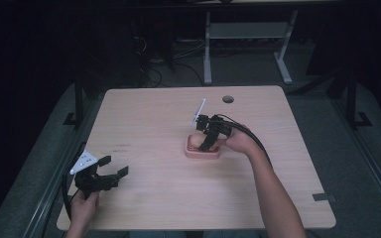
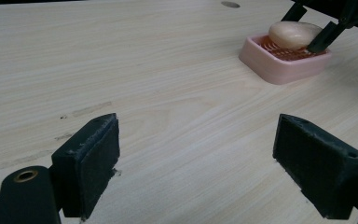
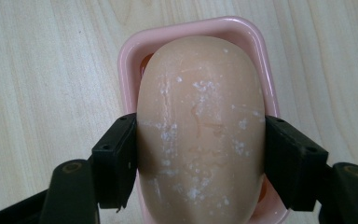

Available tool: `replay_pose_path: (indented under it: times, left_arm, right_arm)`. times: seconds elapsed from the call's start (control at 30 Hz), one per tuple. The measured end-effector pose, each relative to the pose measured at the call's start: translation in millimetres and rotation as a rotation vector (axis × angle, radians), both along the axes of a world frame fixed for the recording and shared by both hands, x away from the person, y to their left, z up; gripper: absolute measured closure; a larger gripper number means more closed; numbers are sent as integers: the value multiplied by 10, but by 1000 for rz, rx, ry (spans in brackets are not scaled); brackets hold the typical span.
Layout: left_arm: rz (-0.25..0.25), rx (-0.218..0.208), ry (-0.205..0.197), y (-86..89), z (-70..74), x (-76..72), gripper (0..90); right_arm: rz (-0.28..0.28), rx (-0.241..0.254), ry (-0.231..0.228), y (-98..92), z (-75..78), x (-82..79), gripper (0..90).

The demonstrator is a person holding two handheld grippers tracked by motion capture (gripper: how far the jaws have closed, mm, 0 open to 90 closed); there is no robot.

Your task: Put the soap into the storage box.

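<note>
The right gripper has its two black fingers pressed on the two long sides of a bar of soap, so it is holding the soap tight. The soap sits between the fingers, and its round far end pokes out past the fingertips over the pink soap dish. The dish is right under the fingers, on the wooden bench. In the high view the right gripper points down into the soap dish near the middle of the bench. I cannot tell if the soap rests in the dish or is lifted a little. The soap looks hard and smooth, with dry white specks on top, so it is probably a bit slippery and could pop out if squeezed too near its round end. It is likely light. The best place to hold it seems to be just where the fingers are now, across the wide middle, with a flat pad on each side. A very hard squeeze might dent it. The dish looks light too and may slide if bumped. The left gripper waits well apart from the soap, its fingers spread wide with only bare bench between them.
</note>
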State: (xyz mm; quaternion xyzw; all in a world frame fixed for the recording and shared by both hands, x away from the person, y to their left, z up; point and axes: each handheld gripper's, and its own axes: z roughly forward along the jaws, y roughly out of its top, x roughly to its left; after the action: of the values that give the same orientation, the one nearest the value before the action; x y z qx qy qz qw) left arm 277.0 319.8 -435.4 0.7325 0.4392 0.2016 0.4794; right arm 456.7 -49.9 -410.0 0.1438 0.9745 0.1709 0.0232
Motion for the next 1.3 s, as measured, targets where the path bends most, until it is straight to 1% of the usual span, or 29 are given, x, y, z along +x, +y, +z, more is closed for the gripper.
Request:
replay_pose_path:
  times: [0.6,1.1,1.3]
  left_arm:
    - [0,1,0,3,2,0,143]
    - [0,3,2,8,7,-2,143]
    - [3,-2,1,10,5,0,143]
  right_arm:
    - [-2,-9,2,5,-12,1,318]
    - [7,-12,3,21,-42,14,318]
    - [6,-11,8,23,-46,17,318]
